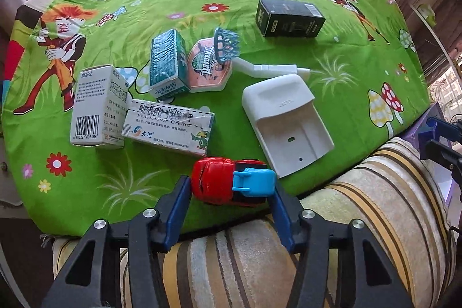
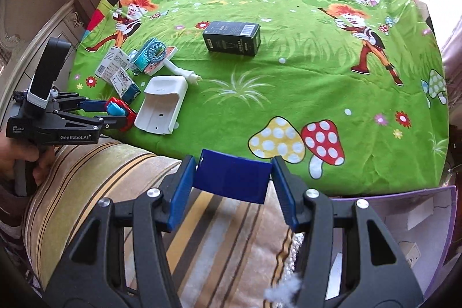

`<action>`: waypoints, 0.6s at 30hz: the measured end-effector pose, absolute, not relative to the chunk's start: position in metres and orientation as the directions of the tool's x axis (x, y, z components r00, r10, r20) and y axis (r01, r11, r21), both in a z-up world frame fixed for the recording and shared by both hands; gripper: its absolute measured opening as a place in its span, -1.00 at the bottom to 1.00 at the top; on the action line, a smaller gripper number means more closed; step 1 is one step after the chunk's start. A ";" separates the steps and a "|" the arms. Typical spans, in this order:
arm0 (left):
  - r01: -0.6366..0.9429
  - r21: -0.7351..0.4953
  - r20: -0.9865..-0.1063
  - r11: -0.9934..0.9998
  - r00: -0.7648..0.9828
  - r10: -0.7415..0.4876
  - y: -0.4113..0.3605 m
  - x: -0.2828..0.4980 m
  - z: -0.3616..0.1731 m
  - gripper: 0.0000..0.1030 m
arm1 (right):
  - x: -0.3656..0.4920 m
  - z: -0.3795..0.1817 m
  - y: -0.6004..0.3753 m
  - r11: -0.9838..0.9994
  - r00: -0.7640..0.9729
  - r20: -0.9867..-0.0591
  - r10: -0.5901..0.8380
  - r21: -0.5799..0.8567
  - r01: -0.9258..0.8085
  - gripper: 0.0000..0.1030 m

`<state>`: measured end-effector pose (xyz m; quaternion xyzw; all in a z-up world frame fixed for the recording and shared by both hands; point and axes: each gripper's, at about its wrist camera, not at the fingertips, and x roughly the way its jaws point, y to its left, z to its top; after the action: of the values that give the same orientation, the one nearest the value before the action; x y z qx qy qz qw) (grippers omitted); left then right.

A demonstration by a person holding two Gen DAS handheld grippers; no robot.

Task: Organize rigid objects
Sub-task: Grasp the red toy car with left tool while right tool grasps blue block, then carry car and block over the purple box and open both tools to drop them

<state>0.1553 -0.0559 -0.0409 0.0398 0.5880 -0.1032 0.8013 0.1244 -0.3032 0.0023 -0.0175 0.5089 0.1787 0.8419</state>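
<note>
At the near edge of the green cartoon tablecloth (image 1: pixel 115 186), the left gripper (image 1: pixel 232 185) clamps a red and blue plastic toy car (image 1: pixel 228 181), best lifted level, while the right gripper (image 2: pixel 231 178) holds a dark blue rectangular box (image 2: pixel 232 178).

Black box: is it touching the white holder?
No, the black box lies apart from the white holder, with bare green cloth between them.

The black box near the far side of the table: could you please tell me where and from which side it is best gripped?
Grip the black box across its two long side faces, coming from above. It lies flat on the cloth, apart from the other things, so nothing blocks the fingers. Its length probably exceeds the tool's opening.
</note>
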 end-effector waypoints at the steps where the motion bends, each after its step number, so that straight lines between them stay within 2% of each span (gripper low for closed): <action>1: 0.219 -0.059 -0.949 0.974 0.291 -0.123 -0.058 0.155 -0.039 0.05 | 0.121 0.003 -0.308 0.939 0.423 -0.862 0.278 0.151 -0.308 0.13; 9: 0.224 -0.052 -0.925 0.973 0.356 -0.132 -0.070 0.150 -0.014 0.05 | 0.093 0.011 -0.349 0.964 0.464 -0.854 0.236 0.145 -0.223 0.13; 18: 0.354 -0.102 -0.882 0.930 0.400 -0.250 -0.132 0.142 0.016 0.05 | 0.056 0.019 -0.415 0.988 0.504 -0.850 0.156 0.131 -0.085 0.13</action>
<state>0.1420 -0.1317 0.0160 0.0505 0.5169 -0.1807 0.8352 0.0564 -0.4145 0.0194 0.0361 0.4933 0.0694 0.8663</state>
